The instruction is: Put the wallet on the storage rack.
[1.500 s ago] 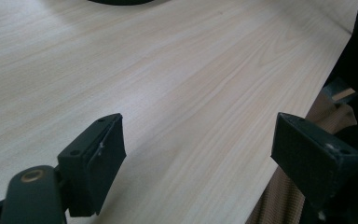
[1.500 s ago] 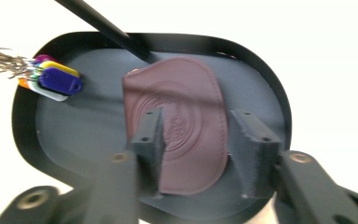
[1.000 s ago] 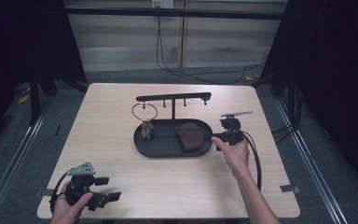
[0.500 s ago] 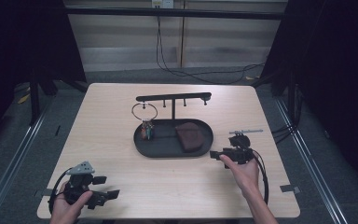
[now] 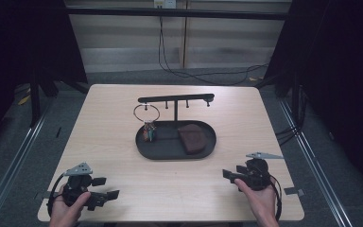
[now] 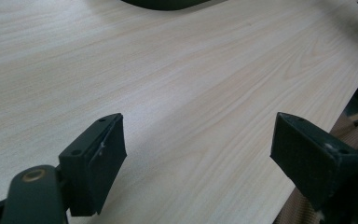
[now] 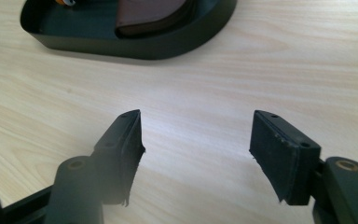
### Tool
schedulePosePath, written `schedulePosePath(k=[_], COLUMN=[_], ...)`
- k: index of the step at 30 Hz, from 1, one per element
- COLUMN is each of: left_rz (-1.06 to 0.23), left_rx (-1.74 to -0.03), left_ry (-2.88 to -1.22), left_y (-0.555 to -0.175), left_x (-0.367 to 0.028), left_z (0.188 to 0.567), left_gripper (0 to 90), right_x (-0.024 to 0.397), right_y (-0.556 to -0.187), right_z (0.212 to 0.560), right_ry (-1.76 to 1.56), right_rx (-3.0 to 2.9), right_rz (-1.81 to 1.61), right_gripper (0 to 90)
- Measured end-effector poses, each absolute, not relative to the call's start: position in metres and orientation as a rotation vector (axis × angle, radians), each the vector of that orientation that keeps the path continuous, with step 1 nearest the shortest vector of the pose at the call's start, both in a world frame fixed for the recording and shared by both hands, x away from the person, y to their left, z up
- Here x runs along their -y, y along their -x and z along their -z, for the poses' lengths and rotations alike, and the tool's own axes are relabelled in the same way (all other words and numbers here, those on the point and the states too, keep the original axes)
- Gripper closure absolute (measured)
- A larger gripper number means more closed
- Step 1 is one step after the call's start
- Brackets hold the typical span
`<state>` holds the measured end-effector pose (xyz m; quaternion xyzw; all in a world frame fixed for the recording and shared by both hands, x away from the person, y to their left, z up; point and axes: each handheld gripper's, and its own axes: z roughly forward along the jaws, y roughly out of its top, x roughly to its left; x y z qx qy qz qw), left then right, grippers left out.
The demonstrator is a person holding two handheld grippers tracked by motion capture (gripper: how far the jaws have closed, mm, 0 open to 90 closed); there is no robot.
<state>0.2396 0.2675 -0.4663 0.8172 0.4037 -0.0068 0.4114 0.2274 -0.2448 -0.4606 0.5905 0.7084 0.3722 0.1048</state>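
My right gripper [image 5: 235, 175] rests at the near right of the table [image 5: 104, 127], jaws spread with nothing between them; they have just been opening wider. Ahead of it in the right gripper view sits the black oval tray [image 7: 177, 44], well apart from the jaw tips, a brown wallet [image 7: 149, 11] lying in its right half. A key ring [image 5: 146, 113] hangs from the stand [image 5: 176, 99] above the tray's left end. My left gripper [image 5: 105, 188] sits at the near left corner, jaws wide apart over bare wood, empty.
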Motion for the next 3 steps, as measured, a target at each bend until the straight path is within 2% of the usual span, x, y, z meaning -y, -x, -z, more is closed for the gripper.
schedulePosePath(k=[3], left_rz=[0.015], left_rx=[-1.018], left_ry=[-2.052], left_y=[-0.2403], left_x=[-0.2683], left_z=[0.4667], left_gripper=[17.7], right_x=[0.2461], right_y=[-0.2195], right_z=[0.4629], right_ry=[-1.713], right_rx=[-2.100], right_rz=[-1.045], right_gripper=[31.7])
